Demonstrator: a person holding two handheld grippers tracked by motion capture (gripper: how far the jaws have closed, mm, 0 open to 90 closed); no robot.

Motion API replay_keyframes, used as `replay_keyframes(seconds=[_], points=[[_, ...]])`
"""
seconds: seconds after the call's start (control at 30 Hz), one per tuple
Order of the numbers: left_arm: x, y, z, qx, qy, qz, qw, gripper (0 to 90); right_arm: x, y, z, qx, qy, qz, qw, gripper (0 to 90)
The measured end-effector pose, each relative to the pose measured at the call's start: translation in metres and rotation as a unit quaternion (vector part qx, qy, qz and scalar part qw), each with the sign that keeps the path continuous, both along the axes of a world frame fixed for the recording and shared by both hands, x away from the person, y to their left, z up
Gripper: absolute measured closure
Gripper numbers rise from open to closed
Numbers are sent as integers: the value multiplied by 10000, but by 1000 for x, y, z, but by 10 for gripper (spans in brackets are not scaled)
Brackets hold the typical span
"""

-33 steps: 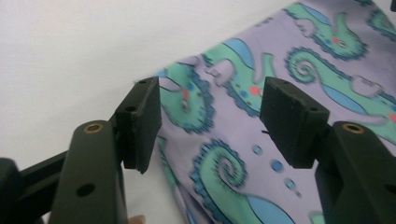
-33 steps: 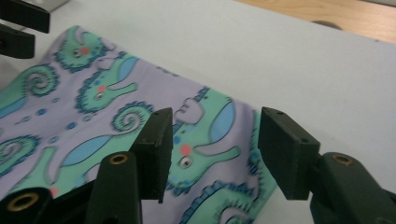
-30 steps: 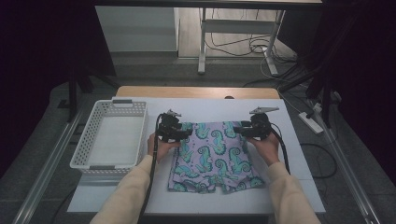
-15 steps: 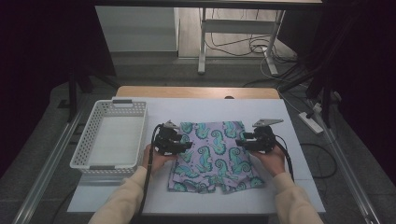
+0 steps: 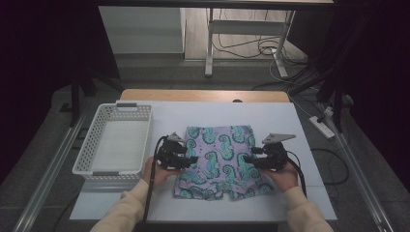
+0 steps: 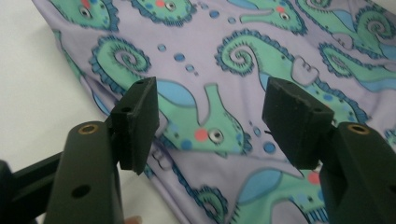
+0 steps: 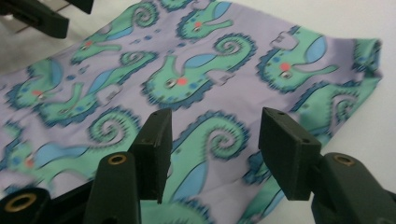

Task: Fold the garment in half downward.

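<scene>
1. The seahorse-print shorts lie flat on the white table, waistband away from me, legs toward me; the white basket sits just beside them on my left, with nothing in it.
2. My left gripper hangs over the left edge of the cloth, jaws apart and just now widened a little — nothing pinched between the pads.
3. My right gripper hovers above the right side near the hem, jaws likewise apart, gripping nothing.
4. I judge a fold or lift comes next. If I close too high, the pads will meet on air; too deep, and I may catch one layer and drag the shorts crooked.
5. Uneven pulls from my two hands would skew the fabric — or slide it toward the basket wall.
</scene>
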State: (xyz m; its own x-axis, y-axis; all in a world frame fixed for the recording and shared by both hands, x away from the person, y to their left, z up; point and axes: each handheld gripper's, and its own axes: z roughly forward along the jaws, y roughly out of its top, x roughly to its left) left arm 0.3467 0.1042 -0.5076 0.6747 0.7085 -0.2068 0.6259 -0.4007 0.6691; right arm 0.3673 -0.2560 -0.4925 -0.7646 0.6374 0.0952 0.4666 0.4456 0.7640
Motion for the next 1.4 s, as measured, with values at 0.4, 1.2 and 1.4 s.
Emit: replay_keyframes(seconds=[0.4,1.2,1.4], points=[[-19,8,-5,123,118,-44,9998,357,-37,0,-5,-233,111,276,9993,451],[-33,1,-9,183,177,-192,9995,343,-78,3,-21,-980,520,910,9897,891],[-32,1,-10,195,165,-169,9995,341,-80,-1,-23,-919,505,831,9910,818]])
